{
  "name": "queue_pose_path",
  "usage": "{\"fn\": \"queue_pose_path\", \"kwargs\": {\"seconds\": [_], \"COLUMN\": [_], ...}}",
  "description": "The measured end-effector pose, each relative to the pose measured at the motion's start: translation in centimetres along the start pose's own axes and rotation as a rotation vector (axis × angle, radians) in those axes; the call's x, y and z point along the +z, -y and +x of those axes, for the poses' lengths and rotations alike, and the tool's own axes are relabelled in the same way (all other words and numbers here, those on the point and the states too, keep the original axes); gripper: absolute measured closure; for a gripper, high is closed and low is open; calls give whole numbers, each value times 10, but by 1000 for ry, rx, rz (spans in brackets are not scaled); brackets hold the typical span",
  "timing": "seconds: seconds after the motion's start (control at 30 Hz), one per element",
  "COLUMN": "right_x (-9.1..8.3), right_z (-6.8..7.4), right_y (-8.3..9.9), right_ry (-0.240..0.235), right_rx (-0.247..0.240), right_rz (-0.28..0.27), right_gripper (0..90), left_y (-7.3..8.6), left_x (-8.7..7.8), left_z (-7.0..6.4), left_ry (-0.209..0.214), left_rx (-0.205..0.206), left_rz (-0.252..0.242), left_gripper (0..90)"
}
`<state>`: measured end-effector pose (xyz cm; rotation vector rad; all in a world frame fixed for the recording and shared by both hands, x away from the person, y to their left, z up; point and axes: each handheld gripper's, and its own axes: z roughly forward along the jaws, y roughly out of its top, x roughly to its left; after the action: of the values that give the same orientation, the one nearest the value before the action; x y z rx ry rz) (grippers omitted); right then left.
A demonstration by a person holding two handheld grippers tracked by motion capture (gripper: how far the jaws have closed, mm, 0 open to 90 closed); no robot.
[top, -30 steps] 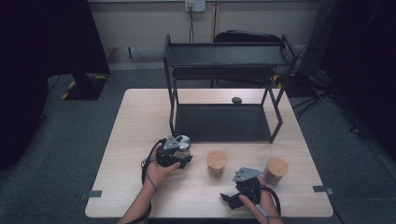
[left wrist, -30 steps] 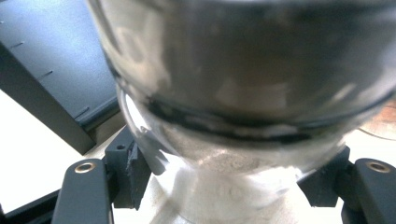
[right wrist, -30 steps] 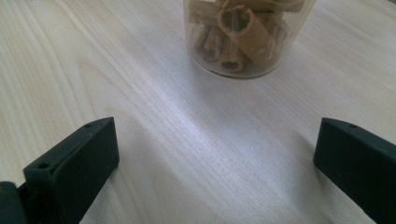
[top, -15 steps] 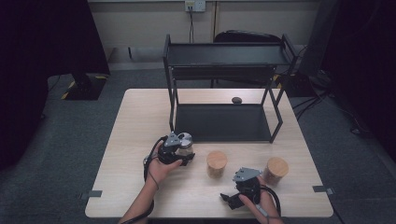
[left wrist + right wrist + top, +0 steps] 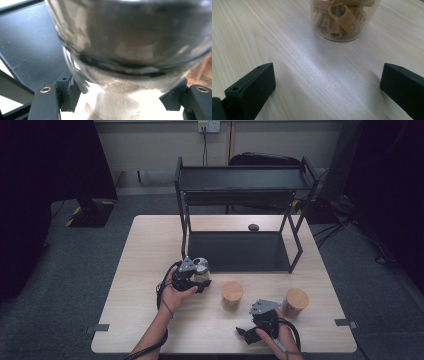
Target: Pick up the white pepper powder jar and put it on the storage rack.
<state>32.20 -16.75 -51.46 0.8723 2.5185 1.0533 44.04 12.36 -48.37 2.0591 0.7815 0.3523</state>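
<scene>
Our left gripper (image 5: 200,279) is clamped on the steel-lidded jar (image 5: 200,267), just in front of the rack (image 5: 240,251). We should keep it level and clear the rack's lip. Our right gripper (image 5: 248,329) rests wide open, empty.

Shelf rack at the back, three jars across the front of the table.

A two-tier rack (image 5: 240,215) stands at the table's (image 5: 150,320) far side, a small object (image 5: 253,227) behind its lower shelf. Before the rack's left corner, the left gripper (image 5: 197,276) holds a jar (image 5: 201,266). To its right stand a second jar (image 5: 232,295) and a third jar (image 5: 296,301); the right gripper (image 5: 246,332) lies between them, nearer the front edge.
</scene>
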Motion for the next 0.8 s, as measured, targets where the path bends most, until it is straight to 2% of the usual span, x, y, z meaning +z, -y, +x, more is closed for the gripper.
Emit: {"fn": "queue_pose_path", "kwargs": {"seconds": [0.8], "right_x": [0], "right_z": [0], "right_y": [0], "right_ry": [0], "right_rx": [0], "right_rz": [0], "right_gripper": [0], "left_y": [-22], "left_x": [14], "left_z": [2], "left_ry": [-18], "left_rx": [1], "left_rz": [2], "left_gripper": [306]}}
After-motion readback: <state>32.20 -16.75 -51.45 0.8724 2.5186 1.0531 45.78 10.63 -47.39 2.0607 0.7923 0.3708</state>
